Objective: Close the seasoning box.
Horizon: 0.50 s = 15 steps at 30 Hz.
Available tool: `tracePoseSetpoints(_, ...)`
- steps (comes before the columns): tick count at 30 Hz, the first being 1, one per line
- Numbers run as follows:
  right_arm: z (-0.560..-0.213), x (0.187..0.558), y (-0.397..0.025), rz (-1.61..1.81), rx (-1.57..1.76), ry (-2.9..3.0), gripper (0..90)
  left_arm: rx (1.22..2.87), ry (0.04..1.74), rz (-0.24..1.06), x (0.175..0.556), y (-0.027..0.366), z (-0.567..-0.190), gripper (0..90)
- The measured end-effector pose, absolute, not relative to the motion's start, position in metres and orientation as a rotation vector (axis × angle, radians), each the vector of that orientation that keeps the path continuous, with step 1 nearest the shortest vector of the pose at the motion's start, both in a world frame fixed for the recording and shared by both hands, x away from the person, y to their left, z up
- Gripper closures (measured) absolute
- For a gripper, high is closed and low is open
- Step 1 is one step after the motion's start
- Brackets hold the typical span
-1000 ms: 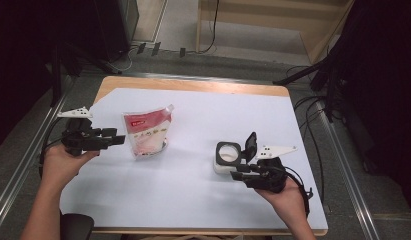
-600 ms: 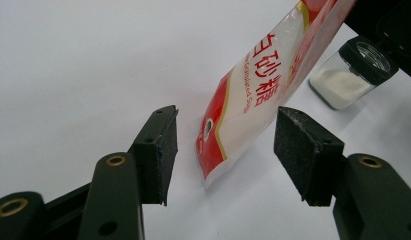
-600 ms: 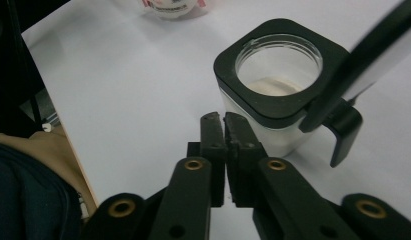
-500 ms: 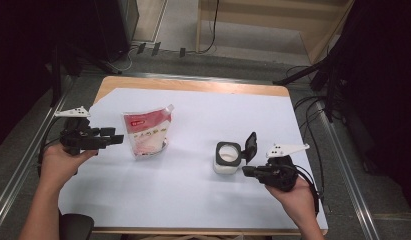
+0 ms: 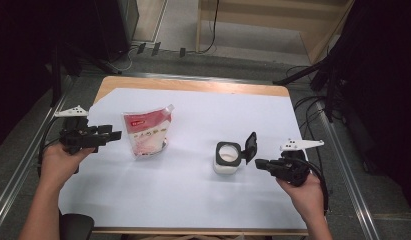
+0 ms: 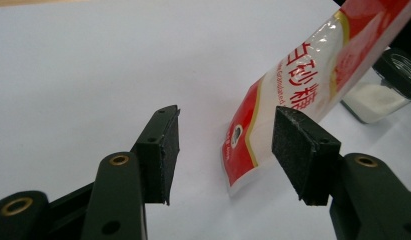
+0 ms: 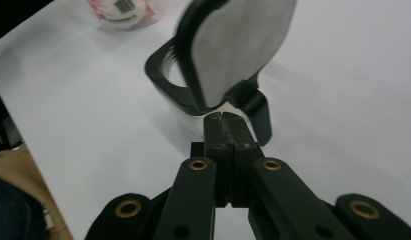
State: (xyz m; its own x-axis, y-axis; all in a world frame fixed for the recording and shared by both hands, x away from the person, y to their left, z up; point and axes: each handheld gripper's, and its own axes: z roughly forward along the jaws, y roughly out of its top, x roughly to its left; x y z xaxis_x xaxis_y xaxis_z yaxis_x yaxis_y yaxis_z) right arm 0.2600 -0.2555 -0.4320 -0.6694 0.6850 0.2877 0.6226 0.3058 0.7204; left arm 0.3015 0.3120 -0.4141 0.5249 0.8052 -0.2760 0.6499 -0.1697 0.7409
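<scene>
A red and white sugar pouch (image 5: 145, 132) lies on the white table cover, left of centre. To its left, my left gripper (image 5: 115, 134) points at it, open and empty. In the left gripper view the pouch (image 6: 303, 85) lies just beyond the open gripper (image 6: 223, 150). A small glass jar (image 5: 226, 159) of white powder stands right of centre with its black flip lid (image 5: 251, 146) raised. My right gripper (image 5: 258, 163) is just right of the jar, shut and empty. In the right gripper view its tips (image 7: 224, 120) sit just below the lid (image 7: 238, 45).
The white cover (image 5: 193, 200) spans most of the wooden table (image 5: 193, 85). Metal rails run along both table sides. Cables trail on the floor at the right. The jar (image 6: 388, 85) also stands behind the pouch in the left gripper view.
My right gripper has drawn back a little to the right, away from the jar, still shut. The left gripper has barely moved.
</scene>
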Motion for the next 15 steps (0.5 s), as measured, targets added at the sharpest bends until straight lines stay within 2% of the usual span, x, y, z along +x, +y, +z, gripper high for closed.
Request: tracePoseSetpoints(15, -0.442, 0.281, -0.244, 1.339, 1.325, 2.394, 89.6, 1.934, 1.197, 0.218, 0.306, 0.305, -0.422, 42.7)
